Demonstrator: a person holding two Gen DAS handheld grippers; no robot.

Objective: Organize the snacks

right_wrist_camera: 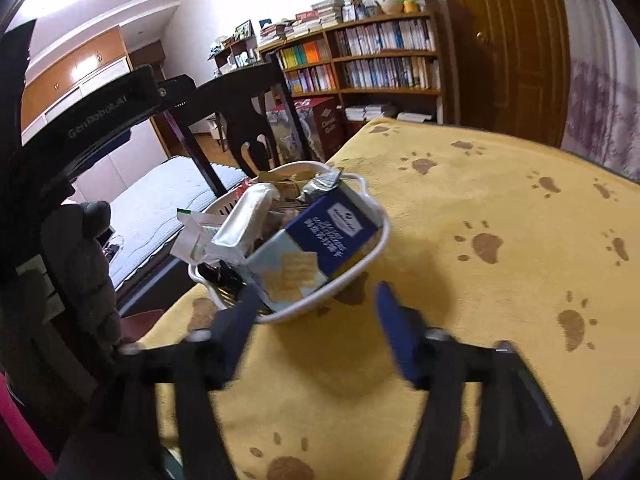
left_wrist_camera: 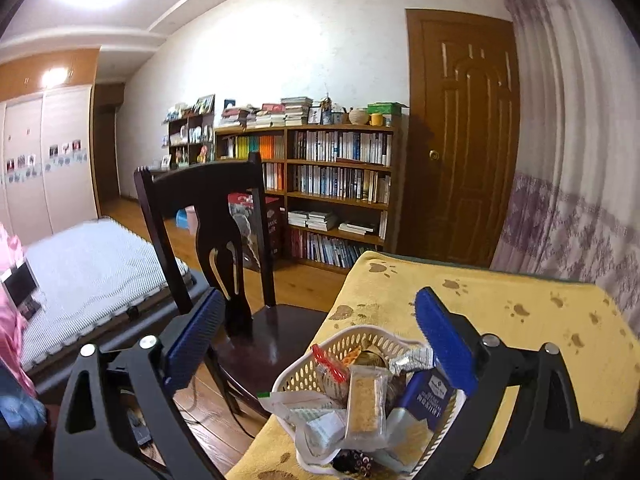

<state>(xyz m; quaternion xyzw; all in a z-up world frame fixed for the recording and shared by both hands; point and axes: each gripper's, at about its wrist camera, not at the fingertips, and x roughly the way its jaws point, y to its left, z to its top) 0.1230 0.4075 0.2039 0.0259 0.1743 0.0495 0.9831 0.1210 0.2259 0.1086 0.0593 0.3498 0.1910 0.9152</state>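
Over the snack basket (right_wrist_camera: 372, 216), left claw (left_wrist_camera: 320, 320) wide open, right claw (right_wrist_camera: 316, 300) open, both empty.

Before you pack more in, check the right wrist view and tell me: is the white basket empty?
No: the white basket is piled with snacks, including a blue cracker box and a clear-wrapped bar.

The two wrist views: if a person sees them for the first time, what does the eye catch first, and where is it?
First the white basket, heaped with snack packets, near the edge of the yellow paw-print cloth; a dark blue cracker box leans in it. Both the left gripper and the right gripper hang open near it. Behind stand a dark wooden chair and a full bookshelf.
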